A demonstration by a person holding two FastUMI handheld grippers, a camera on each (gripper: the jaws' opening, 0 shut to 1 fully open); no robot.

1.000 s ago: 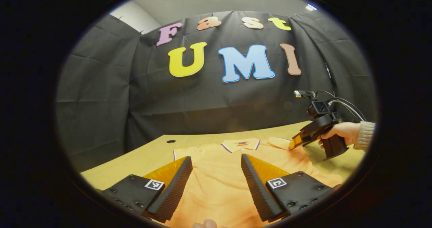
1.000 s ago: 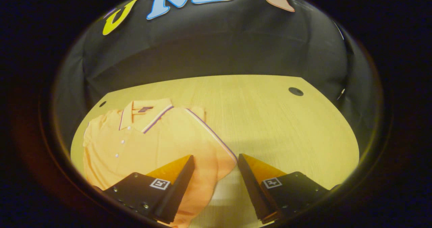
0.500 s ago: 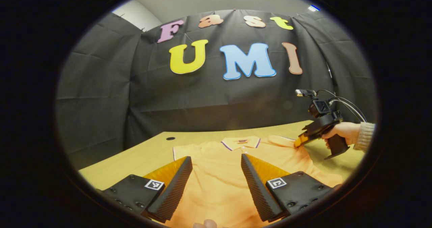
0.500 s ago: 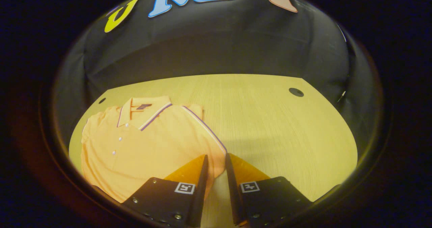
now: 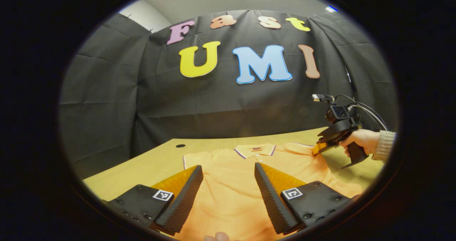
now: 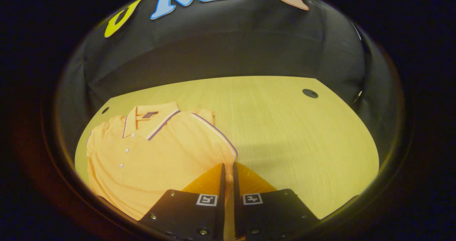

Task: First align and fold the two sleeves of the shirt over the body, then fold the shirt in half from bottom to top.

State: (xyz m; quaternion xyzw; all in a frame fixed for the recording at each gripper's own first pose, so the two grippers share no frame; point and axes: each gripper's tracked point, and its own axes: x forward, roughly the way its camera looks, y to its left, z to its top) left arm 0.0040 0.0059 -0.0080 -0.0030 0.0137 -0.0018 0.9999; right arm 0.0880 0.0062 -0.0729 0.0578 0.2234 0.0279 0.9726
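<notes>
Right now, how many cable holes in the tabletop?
2. One cable hole sits at the far right of the table; the other cable hole sits far left, just beyond the shirt. The shirt may hide more.

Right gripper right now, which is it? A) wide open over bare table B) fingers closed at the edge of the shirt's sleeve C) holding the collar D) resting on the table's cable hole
B: in the right gripper view the right gripper has its fingers nearly together at the trimmed sleeve edge of the orange shirt.
</notes>
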